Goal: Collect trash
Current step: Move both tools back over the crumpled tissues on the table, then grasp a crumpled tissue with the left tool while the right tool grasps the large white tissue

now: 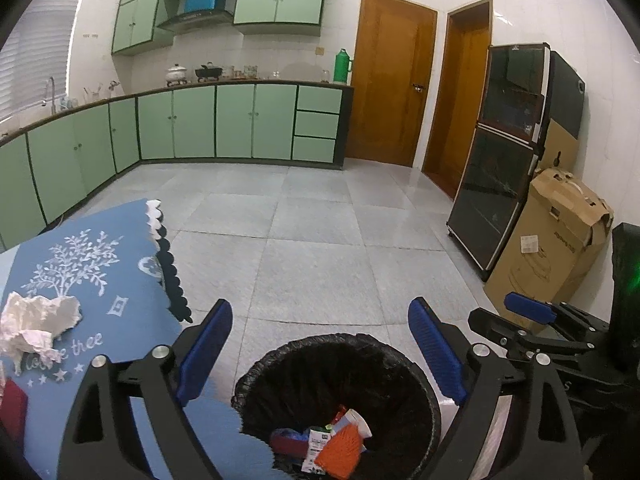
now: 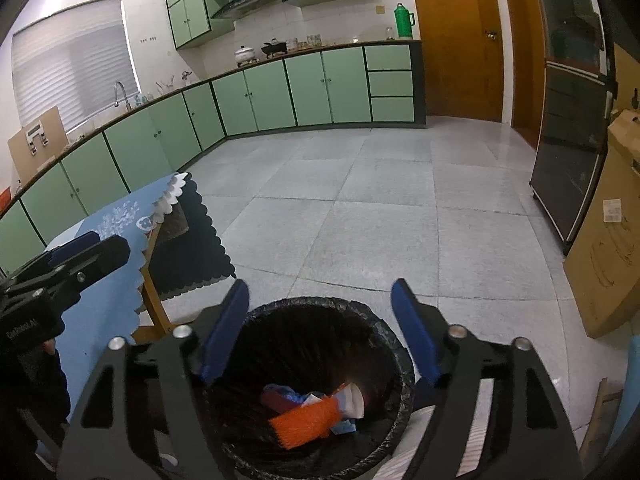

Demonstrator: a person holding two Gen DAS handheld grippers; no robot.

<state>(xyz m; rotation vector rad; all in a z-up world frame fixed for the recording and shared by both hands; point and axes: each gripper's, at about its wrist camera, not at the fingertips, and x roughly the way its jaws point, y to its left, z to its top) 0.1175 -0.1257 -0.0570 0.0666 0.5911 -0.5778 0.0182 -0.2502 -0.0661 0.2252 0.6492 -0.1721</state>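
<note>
A round bin with a black liner (image 1: 276,364) (image 2: 384,328) stands on the floor beside the table. Inside lie an orange netted piece (image 1: 340,450) (image 2: 306,420), a white carton (image 1: 316,446) and other wrappers. My left gripper (image 1: 320,344) is open and empty above the bin's rim. My right gripper (image 2: 320,328) is open and empty right over the bin; it also shows at the right of the left wrist view (image 1: 532,312). A crumpled white tissue (image 1: 36,320) lies on the blue tablecloth (image 1: 120,264), left of my left gripper.
A red object (image 1: 12,408) sits at the table's near left edge. A black glass cabinet (image 1: 500,160) and a cardboard box (image 1: 552,240) stand along the right wall. Green kitchen cabinets (image 1: 200,124) line the far side. Grey tiled floor (image 1: 320,240) lies beyond the bin.
</note>
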